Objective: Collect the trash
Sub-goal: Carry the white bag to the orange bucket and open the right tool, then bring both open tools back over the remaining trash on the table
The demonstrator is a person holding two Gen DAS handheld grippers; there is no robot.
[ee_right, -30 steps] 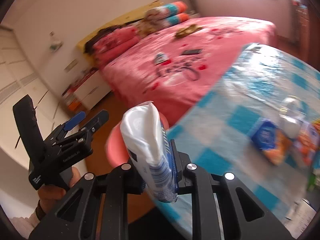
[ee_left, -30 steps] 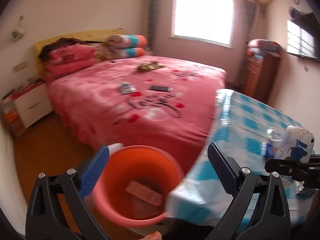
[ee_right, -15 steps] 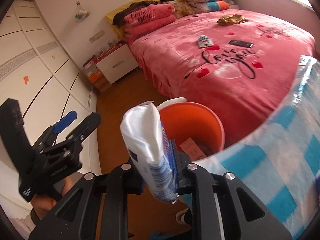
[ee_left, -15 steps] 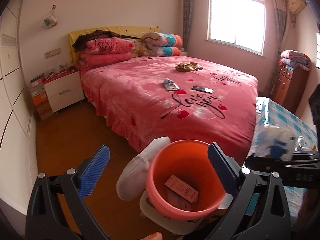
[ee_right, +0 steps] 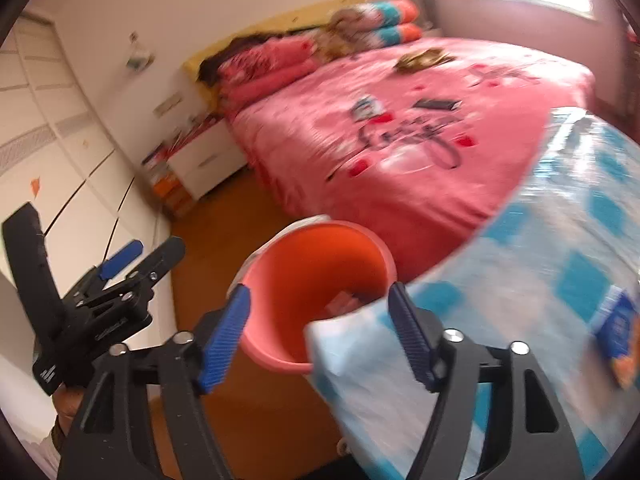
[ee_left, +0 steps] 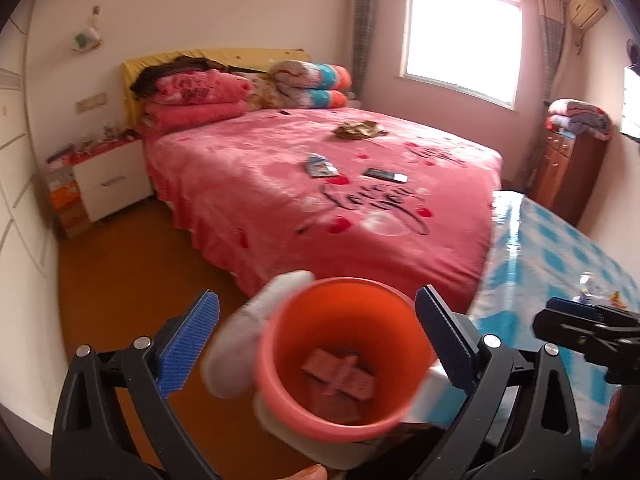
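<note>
Right gripper (ee_right: 318, 334) has just been opening, jaws wide, nothing between its pads; left gripper (ee_left: 316, 342) wide, empty; orange trash bucket (ee_left: 340, 360) on floor beside checked table (ee_left: 560, 264) (flattened cartons inside); bed (ee_left: 320, 192) behind.

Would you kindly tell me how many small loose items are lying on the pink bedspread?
3: a crumpled brownish cloth near the far side, a small blue-and-white packet mid-bed, and a flat dark rectangular item beside it. Others may be hidden among the pillows.
</note>
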